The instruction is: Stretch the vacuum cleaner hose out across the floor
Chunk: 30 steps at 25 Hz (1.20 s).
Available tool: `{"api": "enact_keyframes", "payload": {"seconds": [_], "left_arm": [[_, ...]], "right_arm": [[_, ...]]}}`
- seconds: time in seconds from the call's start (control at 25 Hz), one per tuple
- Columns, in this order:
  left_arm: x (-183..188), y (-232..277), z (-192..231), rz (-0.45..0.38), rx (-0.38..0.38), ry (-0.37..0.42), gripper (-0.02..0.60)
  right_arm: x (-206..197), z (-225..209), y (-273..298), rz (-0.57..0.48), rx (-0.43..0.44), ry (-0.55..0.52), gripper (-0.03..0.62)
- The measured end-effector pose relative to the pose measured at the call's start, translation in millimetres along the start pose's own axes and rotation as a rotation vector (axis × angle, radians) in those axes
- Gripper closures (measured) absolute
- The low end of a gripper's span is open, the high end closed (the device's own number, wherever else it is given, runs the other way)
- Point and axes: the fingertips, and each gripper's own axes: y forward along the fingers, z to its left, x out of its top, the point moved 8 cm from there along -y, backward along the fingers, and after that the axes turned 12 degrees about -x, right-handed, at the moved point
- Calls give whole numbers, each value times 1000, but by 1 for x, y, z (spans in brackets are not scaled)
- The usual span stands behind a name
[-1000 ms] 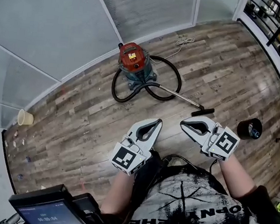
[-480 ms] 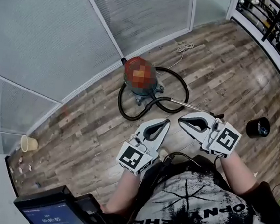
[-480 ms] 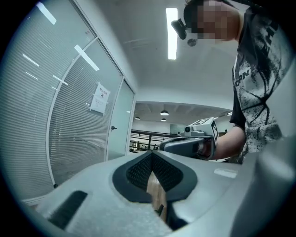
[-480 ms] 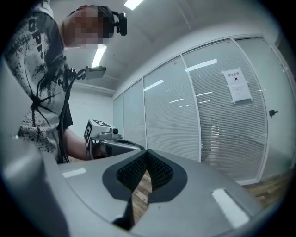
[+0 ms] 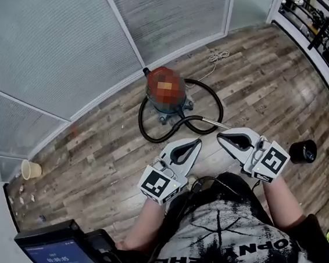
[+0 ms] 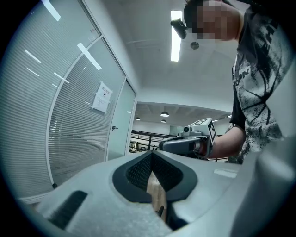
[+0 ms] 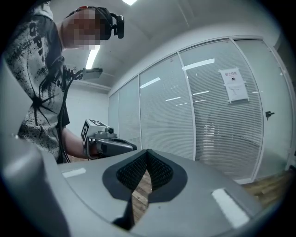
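Both grippers are closed and hold nothing: in the left gripper view the left gripper point(image 6: 151, 156) has its jaws shut tip to tip, with only floor planks showing through the slit behind the tips, and the right gripper view shows the same of the right gripper point(image 7: 147, 155). In the head view the person's bare forearms reach forward from the lower middle of the frame. The left gripper point(image 5: 196, 143) points toward the upper right and the right gripper point(image 5: 222, 136) toward the left, so the two tips lean toward each other with a gap between. Each is held about level. Just above them in the frame, at the centre, stands the vacuum cleaner point(image 5: 169, 107) on the wooden floor point(image 5: 92, 155), with the black hose point(image 5: 219, 106) looped around it. Its metal tube point(image 5: 214, 123) runs toward the right gripper's tip, the far end hidden behind it.
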Motion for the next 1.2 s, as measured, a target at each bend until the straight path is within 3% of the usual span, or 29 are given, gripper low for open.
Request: {"api": "enact_keyframes", "payload": {"seconds": [0.2,0.56,0.76,0.92,1.2], "left_arm": [[2,17,5,0,17,-12,581],[4,66,1,51,126,-29,581],[4,100,0,72,161,-35,581],[8,115,7,35,193,-21,581],[-14,130,38,92,157,-58,581]], "right_arm": [[2,-39,-7,-9,-10,9,586],[-10,-108,-37,-4,42,22,586],[-32,-144,-55,-24,107,163,580],[-55,-163,-61,-2,78,187,536],[-97,-191,-53,160,-14,131,462]]}}
